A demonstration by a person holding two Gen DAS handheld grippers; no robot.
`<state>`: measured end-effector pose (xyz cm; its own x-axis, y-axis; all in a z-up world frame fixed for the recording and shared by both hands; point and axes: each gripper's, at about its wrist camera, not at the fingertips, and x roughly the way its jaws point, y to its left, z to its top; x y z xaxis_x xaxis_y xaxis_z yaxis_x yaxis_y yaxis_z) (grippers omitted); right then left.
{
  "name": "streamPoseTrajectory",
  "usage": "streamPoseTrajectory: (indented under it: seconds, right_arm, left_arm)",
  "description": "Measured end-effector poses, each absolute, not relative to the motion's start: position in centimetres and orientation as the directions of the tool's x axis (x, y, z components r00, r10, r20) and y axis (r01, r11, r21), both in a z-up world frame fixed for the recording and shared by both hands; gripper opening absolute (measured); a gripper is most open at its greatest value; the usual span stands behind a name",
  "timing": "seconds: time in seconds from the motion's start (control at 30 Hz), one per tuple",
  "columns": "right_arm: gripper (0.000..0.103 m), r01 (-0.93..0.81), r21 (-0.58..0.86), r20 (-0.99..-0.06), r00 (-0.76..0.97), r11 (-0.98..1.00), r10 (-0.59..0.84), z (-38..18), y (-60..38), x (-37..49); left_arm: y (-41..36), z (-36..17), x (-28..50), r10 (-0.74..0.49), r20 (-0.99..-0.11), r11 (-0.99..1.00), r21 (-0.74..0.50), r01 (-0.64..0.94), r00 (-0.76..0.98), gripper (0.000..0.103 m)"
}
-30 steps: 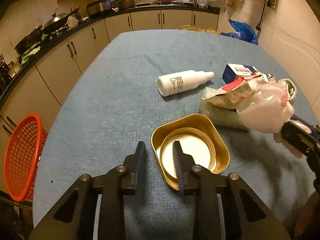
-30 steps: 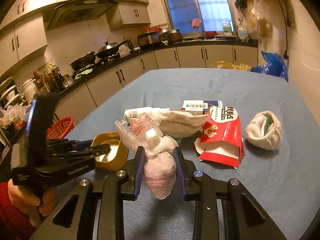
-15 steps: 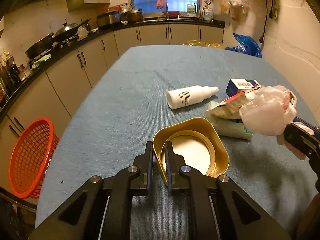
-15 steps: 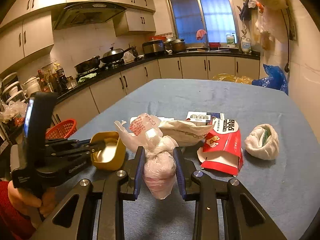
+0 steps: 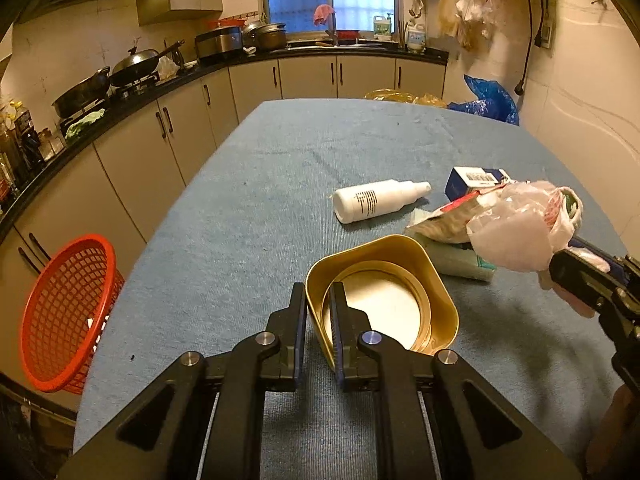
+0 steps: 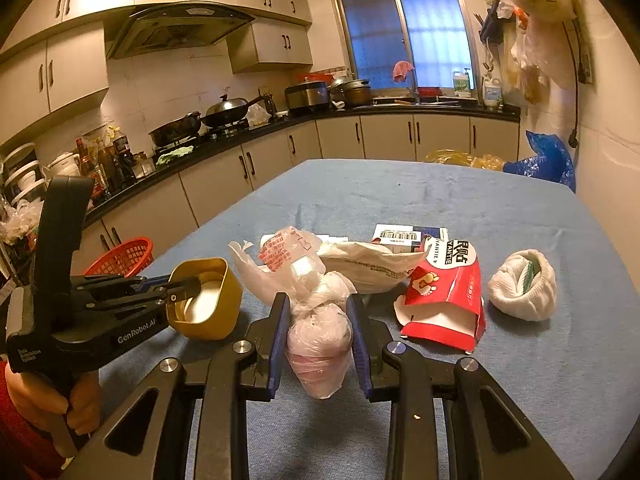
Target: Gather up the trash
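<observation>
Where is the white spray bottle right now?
In the left wrist view, the white spray bottle lies on its side on the blue table, just beyond the gold tin and left of the blue-and-white box.

In the left wrist view the right gripper (image 5: 576,280) runs off the right edge, and the knotted plastic bag (image 5: 516,232) it carries covers most of the red carton and all but a sliver of the white bundle behind. The orange basket (image 5: 64,312) sits partly below the near-left table (image 5: 248,208) edge. Print on the white bottle (image 5: 376,200) is too small to read.
</observation>
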<state>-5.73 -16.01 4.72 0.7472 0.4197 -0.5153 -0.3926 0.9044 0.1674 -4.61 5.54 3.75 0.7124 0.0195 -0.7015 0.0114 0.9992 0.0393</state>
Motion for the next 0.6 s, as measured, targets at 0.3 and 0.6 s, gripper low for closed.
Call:
streamPoseTrajectory:
  seconds: [0.3,0.6]
  right_arm:
    - [0.031,-0.406,0.17,-0.494,0.753,0.898,0.434,4.8,-16.3,-6.5]
    - [0.031,-0.419,0.175,-0.483,0.752,0.891,0.449,4.9,-16.5,-6.9]
  left_arm:
    - [5.2,4.7,-5.2,0.029,-0.689,0.999,0.049,0.006,0.724,0.011]
    - [4.7,5.0,-5.2,0.034,-0.688,0.998,0.058,0.009,0.725,0.011]
